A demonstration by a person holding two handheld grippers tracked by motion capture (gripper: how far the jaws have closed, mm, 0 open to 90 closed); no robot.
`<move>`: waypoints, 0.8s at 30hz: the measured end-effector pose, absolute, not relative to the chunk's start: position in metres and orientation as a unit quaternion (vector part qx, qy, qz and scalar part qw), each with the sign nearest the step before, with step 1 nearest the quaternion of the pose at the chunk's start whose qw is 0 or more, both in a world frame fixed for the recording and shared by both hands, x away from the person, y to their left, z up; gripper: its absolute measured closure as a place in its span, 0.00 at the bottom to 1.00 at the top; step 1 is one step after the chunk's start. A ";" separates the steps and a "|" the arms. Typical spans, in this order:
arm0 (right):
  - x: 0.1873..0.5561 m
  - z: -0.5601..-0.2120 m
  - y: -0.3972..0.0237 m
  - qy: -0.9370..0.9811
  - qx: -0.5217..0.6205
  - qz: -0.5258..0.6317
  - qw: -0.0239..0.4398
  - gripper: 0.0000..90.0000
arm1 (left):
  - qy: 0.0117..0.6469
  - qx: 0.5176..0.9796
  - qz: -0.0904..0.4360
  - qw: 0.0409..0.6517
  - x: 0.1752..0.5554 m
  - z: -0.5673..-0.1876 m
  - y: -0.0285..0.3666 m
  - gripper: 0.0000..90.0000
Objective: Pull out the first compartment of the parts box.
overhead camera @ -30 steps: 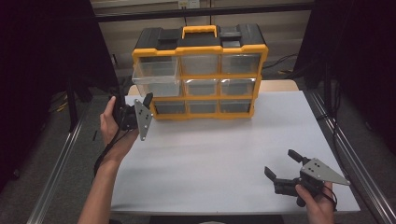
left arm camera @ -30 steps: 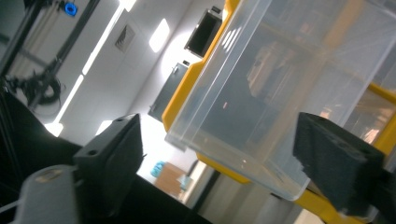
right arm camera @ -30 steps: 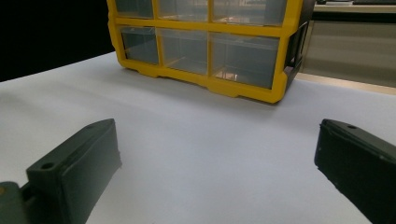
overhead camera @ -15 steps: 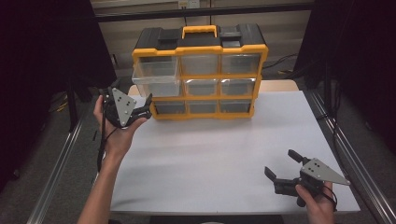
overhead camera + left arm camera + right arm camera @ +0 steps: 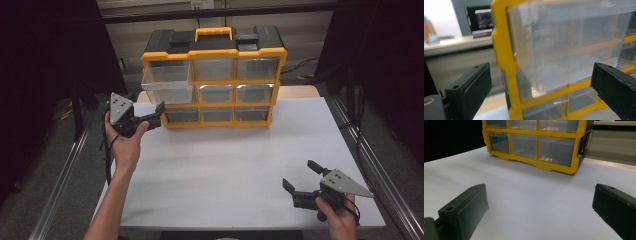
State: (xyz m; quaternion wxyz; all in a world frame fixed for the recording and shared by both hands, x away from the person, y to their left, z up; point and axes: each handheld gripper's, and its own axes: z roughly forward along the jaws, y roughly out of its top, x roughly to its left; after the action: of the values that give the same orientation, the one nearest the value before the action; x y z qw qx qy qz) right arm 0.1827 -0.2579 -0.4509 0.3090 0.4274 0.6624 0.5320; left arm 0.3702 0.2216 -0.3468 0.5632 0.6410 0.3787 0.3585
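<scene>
Clear plastic drawer [image 5: 167, 82] sticks out of the organizer [image 5: 215, 75], upper centre. Left gripper [image 5: 159, 112] just beside it, jaws just opened wide, empty. Right gripper [image 5: 300, 177], lower right, wide open, empty.

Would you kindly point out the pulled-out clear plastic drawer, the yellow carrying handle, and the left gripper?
Pulled-out clear plastic drawer [image 5: 167, 86]: high view, on its front wall.
Yellow carrying handle [image 5: 214, 31]: high view, on the top bar.
Left gripper [image 5: 159, 111]: high view, midway between its open fingers.
</scene>
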 end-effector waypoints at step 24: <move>0.186 -0.451 -0.258 0.661 0.430 0.531 0.311 0.00 | 0.349 0.688 0.333 0.541 0.326 -0.412 0.205 0.03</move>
State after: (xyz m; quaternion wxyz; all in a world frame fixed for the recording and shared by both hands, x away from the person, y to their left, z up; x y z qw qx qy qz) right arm 0.1861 -0.2582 -0.4512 0.3106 0.4300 0.6611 0.5306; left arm 0.3261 0.2051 -0.4119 0.5414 0.6884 0.3494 0.3331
